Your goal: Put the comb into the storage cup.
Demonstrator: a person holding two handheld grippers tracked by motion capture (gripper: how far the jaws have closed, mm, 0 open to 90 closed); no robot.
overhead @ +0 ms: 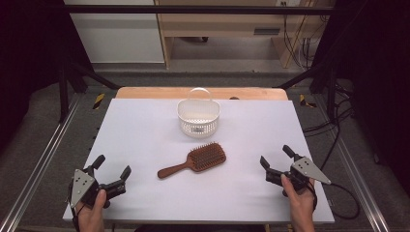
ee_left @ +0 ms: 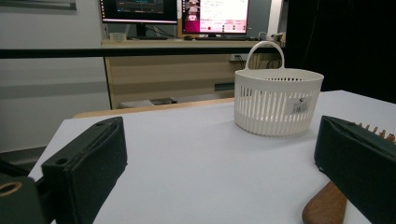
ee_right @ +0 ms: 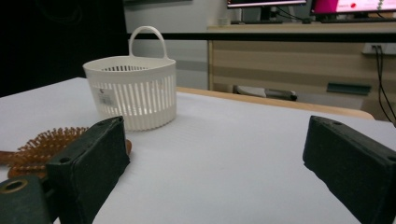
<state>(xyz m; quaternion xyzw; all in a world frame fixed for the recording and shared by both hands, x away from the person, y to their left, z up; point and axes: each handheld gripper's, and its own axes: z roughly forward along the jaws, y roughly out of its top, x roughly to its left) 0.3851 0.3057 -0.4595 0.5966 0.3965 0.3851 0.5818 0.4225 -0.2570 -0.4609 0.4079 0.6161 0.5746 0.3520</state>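
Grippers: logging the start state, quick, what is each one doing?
Left gripper: open, holding nothing.
Right gripper: open, holding nothing.

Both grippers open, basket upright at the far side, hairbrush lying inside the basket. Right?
Not quite: the hairbrush lies on the table in front of the basket, not inside it, as the high view shows. Left gripper and right gripper are open; basket upright.

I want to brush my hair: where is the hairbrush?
In the high view the hairbrush lies bristles up at the table's middle, just in front of the white basket, handle toward the left hand-held gripper.
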